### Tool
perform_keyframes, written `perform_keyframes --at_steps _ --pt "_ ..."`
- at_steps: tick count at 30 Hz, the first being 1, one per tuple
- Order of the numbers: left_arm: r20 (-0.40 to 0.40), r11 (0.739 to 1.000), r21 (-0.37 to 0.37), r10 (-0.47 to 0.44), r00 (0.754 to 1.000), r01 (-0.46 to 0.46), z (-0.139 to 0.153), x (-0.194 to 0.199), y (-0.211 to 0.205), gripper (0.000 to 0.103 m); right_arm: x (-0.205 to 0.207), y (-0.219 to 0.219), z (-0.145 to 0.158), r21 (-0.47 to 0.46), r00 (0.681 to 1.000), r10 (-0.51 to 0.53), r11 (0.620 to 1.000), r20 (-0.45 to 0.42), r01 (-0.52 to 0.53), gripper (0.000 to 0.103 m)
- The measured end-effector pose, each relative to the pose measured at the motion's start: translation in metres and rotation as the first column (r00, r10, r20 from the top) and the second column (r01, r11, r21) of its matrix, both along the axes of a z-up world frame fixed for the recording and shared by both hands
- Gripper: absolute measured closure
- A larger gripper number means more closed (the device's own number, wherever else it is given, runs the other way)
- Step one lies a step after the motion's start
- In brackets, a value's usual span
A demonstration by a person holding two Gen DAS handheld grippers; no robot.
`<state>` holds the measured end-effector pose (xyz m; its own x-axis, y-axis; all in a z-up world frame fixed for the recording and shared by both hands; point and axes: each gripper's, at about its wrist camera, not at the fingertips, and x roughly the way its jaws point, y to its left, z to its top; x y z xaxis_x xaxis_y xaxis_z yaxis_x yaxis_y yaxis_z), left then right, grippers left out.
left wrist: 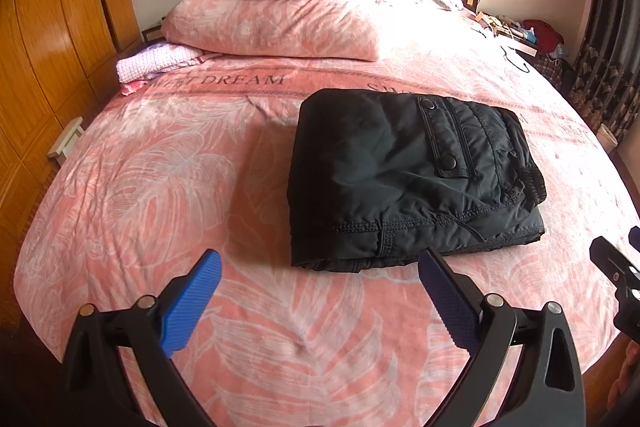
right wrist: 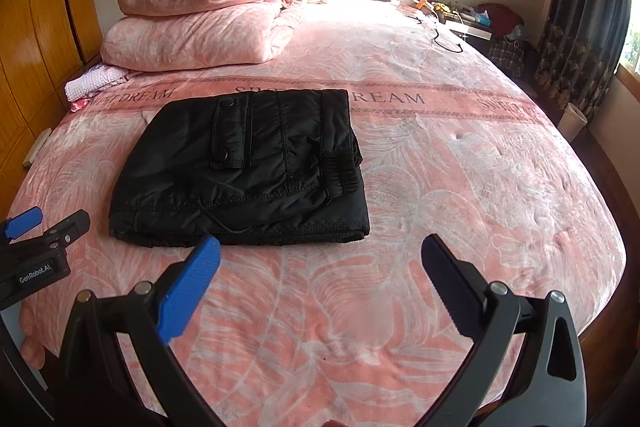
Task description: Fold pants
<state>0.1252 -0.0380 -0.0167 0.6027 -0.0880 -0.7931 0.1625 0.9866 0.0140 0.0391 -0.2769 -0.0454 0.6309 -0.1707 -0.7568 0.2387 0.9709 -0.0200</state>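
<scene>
While black quilted pants lie folded square on fleecy bed, left tool and right tool hover near, both spread, empty.

Bed cover: woven band across it w/ repeated words. Right wrist view reads "DREAM" far left by the lilac cloth, "REAM" right of the black pants, which hide the start, & a partial "SWEET" far right. Left wrist view reads "DREAM" on the band left of pants; 1st word partly legible, "...ET".

Left gripper, seen at left edge of right wrist view: white label "GenRobot.AI".
</scene>
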Motion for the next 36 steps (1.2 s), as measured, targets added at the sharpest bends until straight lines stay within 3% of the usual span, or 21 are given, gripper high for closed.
perform_keyframes --at_steps 12,36 --pt "0.016 1.0 0.012 0.001 1.0 -0.001 0.0062 -0.0009 -0.0009 0.004 0.002 -0.0014 0.0037 0.044 1.0 0.017 0.999 0.012 -0.017 0.003" --pt "0.007 1.0 0.027 -0.006 1.0 0.006 0.0007 0.0003 -0.0047 0.004 0.0041 -0.0021 -0.0011 0.045 1.0 0.018 0.999 0.003 -0.018 0.003"
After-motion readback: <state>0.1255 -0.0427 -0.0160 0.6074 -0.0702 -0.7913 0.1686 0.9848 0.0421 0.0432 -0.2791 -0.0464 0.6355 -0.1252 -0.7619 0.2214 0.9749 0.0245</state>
